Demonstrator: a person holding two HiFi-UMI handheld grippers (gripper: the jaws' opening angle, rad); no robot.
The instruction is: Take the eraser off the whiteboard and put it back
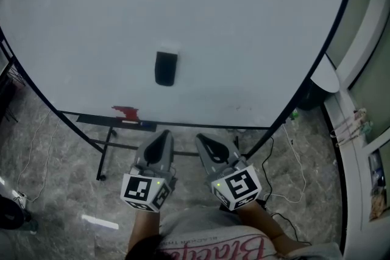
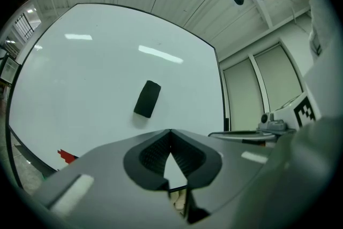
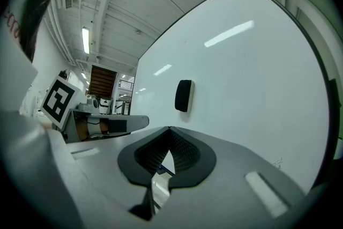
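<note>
Grey marbled floor (image 1: 61,161), with a big whiteboard (image 1: 244,39) on a stand filling the far side. The black eraser (image 1: 166,68) is stuck on the board around the middle, well apart from both grippers. Left gripper (image 1: 161,137) and right gripper (image 1: 205,140) sit side by side near the person, both closed with nothing in them.

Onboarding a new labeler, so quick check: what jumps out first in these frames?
The big whiteboard fills most of the head view, with a single black eraser stuck near its middle. Below it, the left gripper and right gripper sit side by side, both with jaws shut on nothing and well clear of the eraser. A red smear marks the board's lower left edge.
</note>
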